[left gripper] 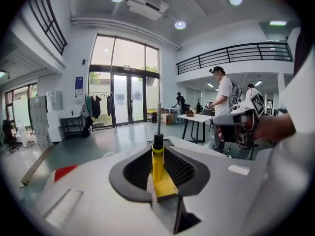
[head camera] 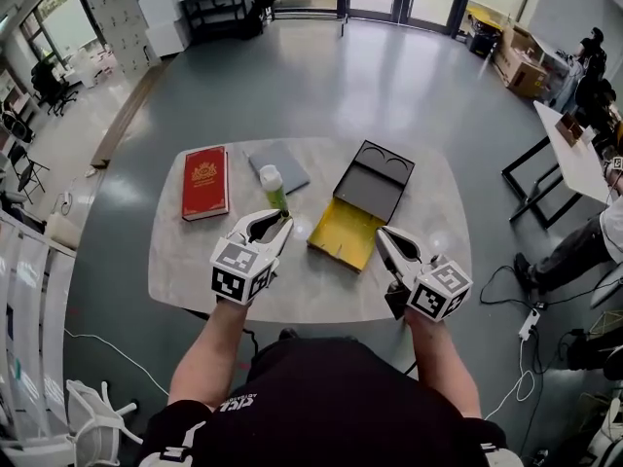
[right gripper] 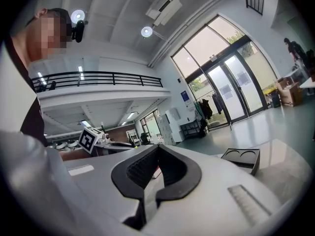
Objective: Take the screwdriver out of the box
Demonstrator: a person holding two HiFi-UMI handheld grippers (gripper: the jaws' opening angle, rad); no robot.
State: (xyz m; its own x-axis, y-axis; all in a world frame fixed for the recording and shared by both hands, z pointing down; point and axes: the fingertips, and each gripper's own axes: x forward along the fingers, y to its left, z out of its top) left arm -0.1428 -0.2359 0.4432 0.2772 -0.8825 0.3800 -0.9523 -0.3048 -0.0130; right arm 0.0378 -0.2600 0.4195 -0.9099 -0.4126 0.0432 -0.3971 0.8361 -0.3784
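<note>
My left gripper (head camera: 279,224) is shut on the screwdriver (left gripper: 157,162), raised above the table's front. The tool has a yellow handle, a black collar and a thin metal shaft that points away between the jaws. The open box lies at the table's middle right, with a yellow half (head camera: 343,233) near me and a dark half (head camera: 375,183) behind it. It also appears beyond the shaft as the box (left gripper: 166,142) and, with two round recesses, as the dark half (right gripper: 241,159). My right gripper (head camera: 391,244) hangs open and empty at the box's right front corner.
On the pale table (head camera: 311,300) lie a red book (head camera: 205,182) at the left and a grey pad (head camera: 279,164) in the middle. A small green cylinder with a pale top (head camera: 274,189) shows just past the left jaws. People stand by a white table (head camera: 574,159) at the right.
</note>
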